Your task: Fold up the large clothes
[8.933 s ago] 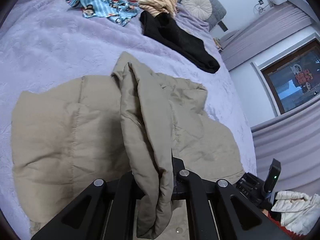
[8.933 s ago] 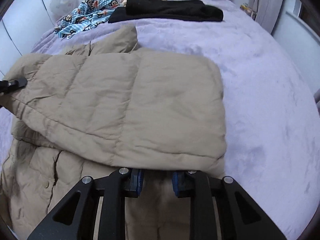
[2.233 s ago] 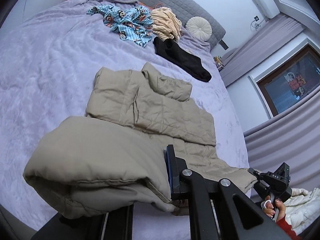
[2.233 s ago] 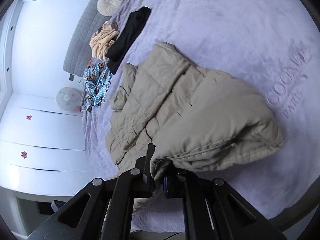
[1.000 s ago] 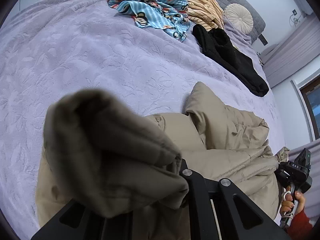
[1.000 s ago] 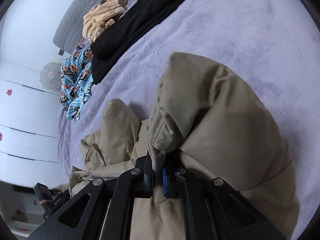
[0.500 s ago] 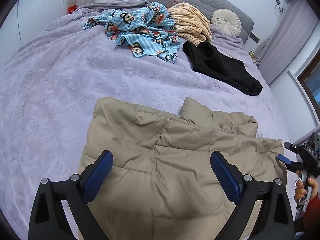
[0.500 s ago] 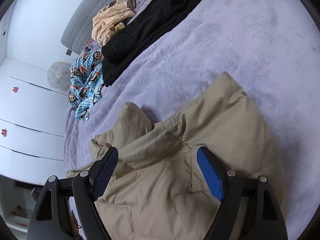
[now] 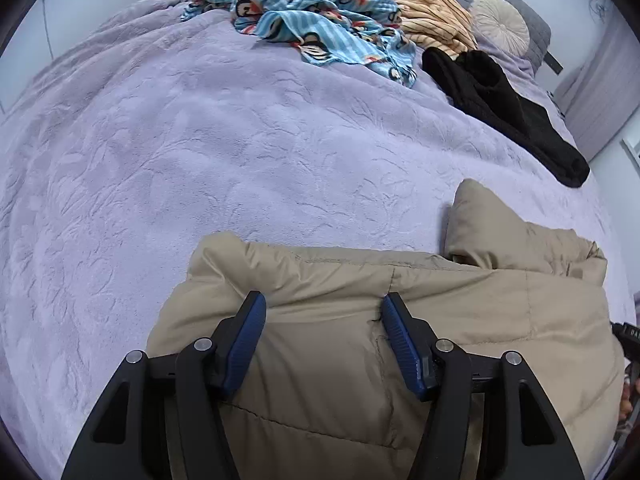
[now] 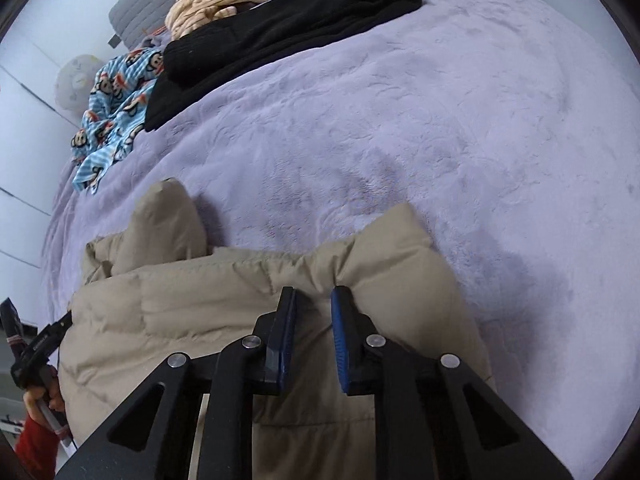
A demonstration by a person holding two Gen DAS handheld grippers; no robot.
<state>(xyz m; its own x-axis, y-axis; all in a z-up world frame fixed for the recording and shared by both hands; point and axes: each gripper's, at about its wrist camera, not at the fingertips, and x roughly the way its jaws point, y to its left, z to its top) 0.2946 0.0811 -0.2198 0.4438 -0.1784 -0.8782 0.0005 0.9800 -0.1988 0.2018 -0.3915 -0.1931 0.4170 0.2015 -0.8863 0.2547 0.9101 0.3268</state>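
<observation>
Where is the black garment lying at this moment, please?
The black garment lies at the far right of the purple bed in the left wrist view, beside the striped peach garment, apart from the folded beige jacket.

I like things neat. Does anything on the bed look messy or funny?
Yes. One puffy bit of the folded tan jacket pokes out past its top edge. Beyond it, the monkey-print cloth lies crumpled on the bed, not folded.

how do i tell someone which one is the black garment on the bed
Start at the grey headboard of the purple bed. Three loose clothes lie below it; the black garment is the long plain dark one, beside the striped cream top, not the blue monkey print.
</observation>
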